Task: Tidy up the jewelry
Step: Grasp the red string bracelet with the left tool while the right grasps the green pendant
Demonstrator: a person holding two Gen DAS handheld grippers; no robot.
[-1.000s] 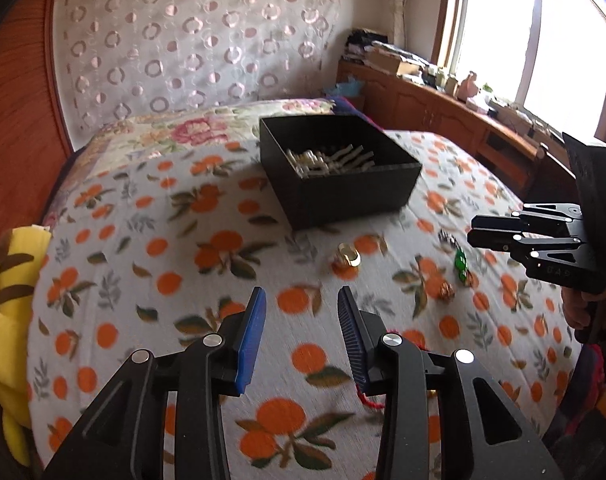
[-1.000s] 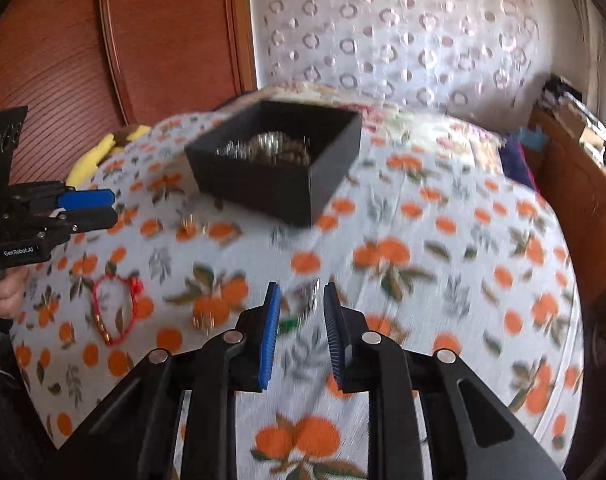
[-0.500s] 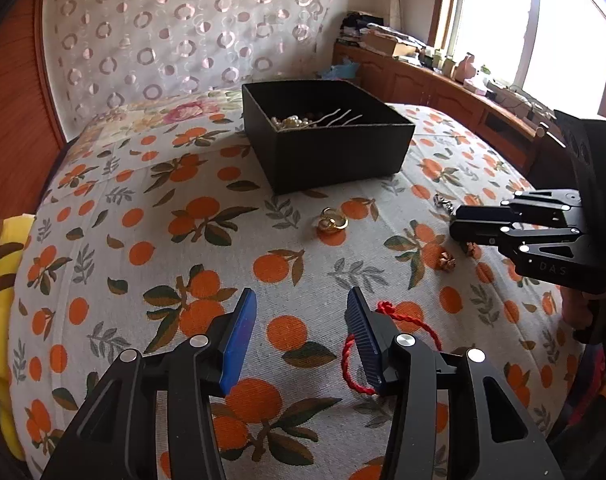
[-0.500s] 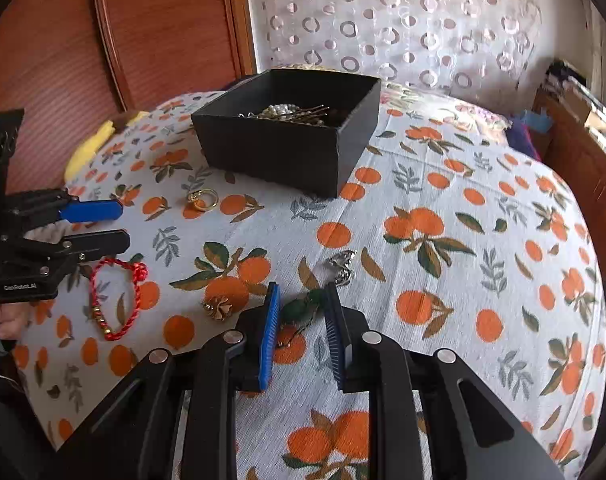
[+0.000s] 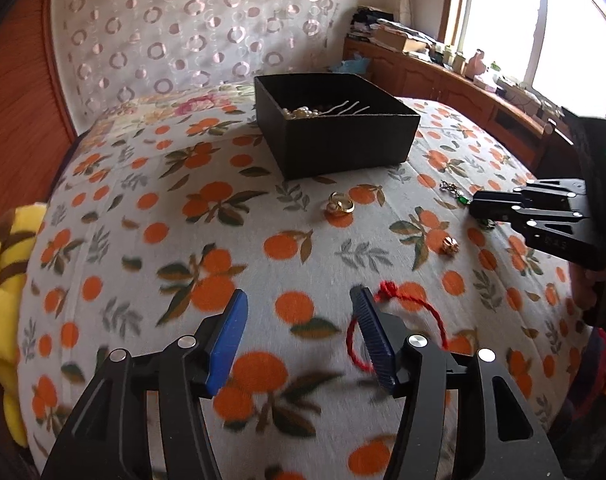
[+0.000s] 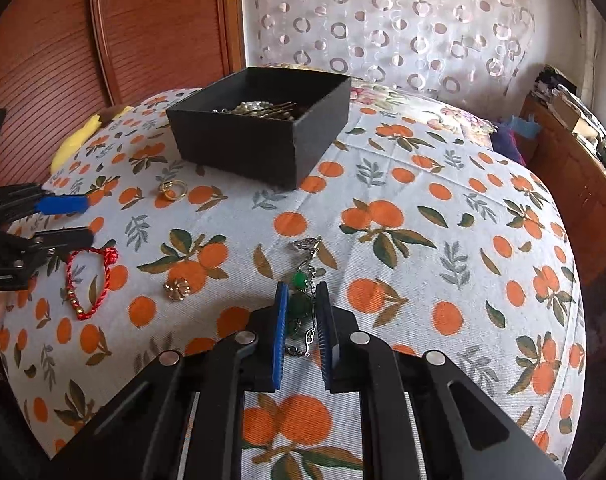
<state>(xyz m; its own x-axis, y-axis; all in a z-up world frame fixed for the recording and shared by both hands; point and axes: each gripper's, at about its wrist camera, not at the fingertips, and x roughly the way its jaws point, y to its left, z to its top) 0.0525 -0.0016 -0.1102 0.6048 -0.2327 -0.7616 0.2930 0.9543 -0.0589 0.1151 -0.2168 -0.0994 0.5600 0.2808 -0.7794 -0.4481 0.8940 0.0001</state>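
Observation:
A black box [image 5: 335, 140] [image 6: 259, 132] holding pearls and hairpins sits on the orange-print bedspread. My left gripper [image 5: 299, 308] [image 6: 69, 220] is open and empty, low over the bed just left of a red cord bracelet [image 5: 407, 312] [image 6: 89, 280]. My right gripper [image 6: 301, 292] [image 5: 473, 204] is narrowly open, its fingers on either side of a green-stone silver chain bracelet [image 6: 301, 300] that lies on the bed. Gold rings [image 5: 340, 204] [image 6: 172, 190] and a small gold flower piece [image 5: 449, 245] [image 6: 177, 289] lie between the grippers.
A yellow plush toy [image 5: 3, 280] lies at the bed's left edge. A wooden headboard [image 6: 103, 40] and patterned curtain [image 6: 403, 28] stand behind. A wooden cabinet [image 5: 463, 80] with clutter runs along the window.
My left gripper moved forward and opened wider beside the red bracelet. My right gripper came down over the green bracelet, which now lies between its fingers.

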